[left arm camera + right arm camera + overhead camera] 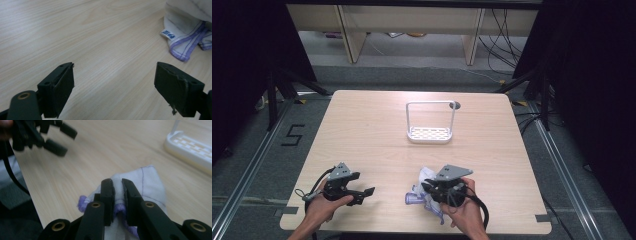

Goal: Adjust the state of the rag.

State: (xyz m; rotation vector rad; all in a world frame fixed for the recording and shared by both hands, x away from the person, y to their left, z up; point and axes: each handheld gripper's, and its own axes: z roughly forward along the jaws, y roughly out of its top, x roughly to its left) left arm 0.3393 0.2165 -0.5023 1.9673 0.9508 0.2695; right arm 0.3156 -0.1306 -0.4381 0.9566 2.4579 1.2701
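Right gripper [118,185] is pinching the white purple-edged cloth [150,182], jaws nearly together on a fold; cloth is lying well short of the white rack [430,134], near table edge; soft, light, likely to droop and slip; hem looks the surest hold; left gripper [115,85] is standing wide, empty, beside it.

This is looking like a lab or recording studio set up for data capture. A plain wooden bench [377,125] is standing alone on grey carpet, with black curtains [242,65] hanging at both sides. Metal rails [562,165] are running along the floor, a taped number five [292,135] is marking it, and loose cables [504,42] are trailing behind, near pale wooden furniture [412,22].
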